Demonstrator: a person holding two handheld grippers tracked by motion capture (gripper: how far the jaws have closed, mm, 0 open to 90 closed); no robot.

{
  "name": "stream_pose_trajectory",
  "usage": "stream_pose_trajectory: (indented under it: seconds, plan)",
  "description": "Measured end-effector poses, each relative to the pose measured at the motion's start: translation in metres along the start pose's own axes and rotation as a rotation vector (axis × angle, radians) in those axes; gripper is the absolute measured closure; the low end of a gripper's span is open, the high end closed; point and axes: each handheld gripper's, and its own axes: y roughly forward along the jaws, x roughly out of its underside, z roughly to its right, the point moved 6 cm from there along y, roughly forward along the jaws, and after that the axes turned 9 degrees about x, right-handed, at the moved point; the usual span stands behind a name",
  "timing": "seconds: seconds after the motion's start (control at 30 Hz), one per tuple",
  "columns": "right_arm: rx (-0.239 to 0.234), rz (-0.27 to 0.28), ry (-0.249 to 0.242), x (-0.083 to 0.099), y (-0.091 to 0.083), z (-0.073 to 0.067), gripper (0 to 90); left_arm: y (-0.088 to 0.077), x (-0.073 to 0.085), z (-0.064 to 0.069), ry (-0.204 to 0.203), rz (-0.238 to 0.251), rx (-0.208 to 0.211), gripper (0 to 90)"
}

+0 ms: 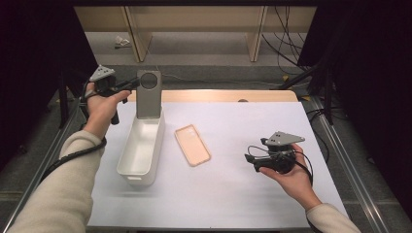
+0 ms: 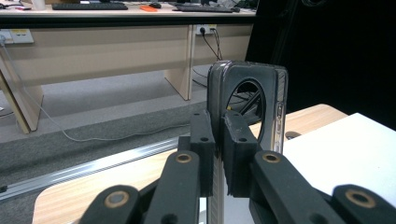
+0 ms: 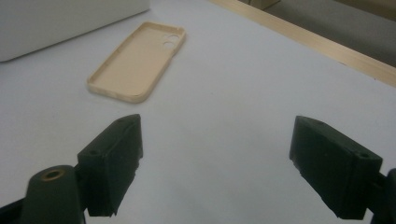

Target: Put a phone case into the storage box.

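Note:
My left gripper (image 1: 132, 85) is shut on the side edge of a grey phone case (image 1: 148, 94) with a big round camera hole, holding it upright over the far end of the white bin (image 1: 141, 150). In the left gripper view the dark case (image 2: 254, 100) stands on end, pinched between the pads (image 2: 236, 149). A beige phone case (image 1: 192, 144) lies open side up on the white table top to the right of the bin. My right gripper (image 1: 248, 158) hovers low at the right, open and holding nothing; its view looks across bare table at the beige case (image 3: 135, 63).
The white table top (image 1: 233, 194) has a wooden strip (image 1: 218, 95) along its far edge. Metal rails (image 1: 340, 155) run along both sides of the table. Wooden desk legs and cables stand on the floor beyond. A corner of the bin (image 3: 56, 23) lies ahead of the right gripper.

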Motion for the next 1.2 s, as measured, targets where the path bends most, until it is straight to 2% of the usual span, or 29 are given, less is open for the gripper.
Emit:
stream_pose_trajectory:
  seconds: [0.6, 1.2]
  plan:
    - [-0.001, 0.0, 0.001, 0.0, 0.0, 0.0, 18.2, 0.005, 0.011, -0.008, 0.003, -0.015, -0.025, 83.3]
    - [-0.003, -0.001, 0.002, 0.0, 0.001, 0.0, 18.2, 0.01, 0.019, -0.017, 0.001, -0.026, -0.019, 83.4]
